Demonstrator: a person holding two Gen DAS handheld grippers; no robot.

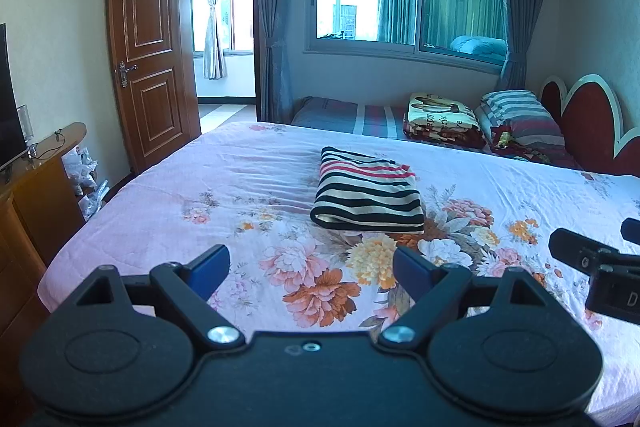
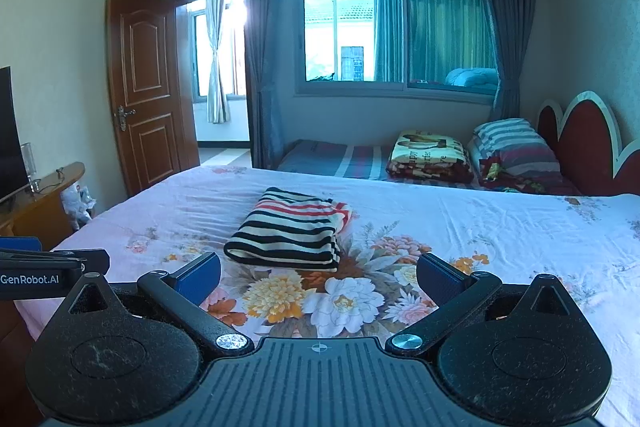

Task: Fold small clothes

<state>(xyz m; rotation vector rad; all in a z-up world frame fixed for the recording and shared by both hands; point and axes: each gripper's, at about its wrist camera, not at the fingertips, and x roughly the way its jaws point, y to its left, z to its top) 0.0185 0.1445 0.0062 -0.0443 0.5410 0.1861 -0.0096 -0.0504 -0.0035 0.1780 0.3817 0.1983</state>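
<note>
Striped garment (image 1: 368, 197) is folded into a neat rectangle: black/cream bands, red stripes at the far end. It lies flat mid-bed on the floral sheet (image 1: 248, 163). Left gripper (image 1: 311, 269) and right gripper (image 2: 319, 277) hover short of it, jaws wide apart, both empty, touching nothing.

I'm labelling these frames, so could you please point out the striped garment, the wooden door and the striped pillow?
Striped garment (image 1: 370, 197), left wrist view, middle of its folded top.
Wooden door (image 1: 150, 55), left wrist view, between its two panels.
Striped pillow (image 2: 510, 143), right wrist view, middle of its top face.
</note>
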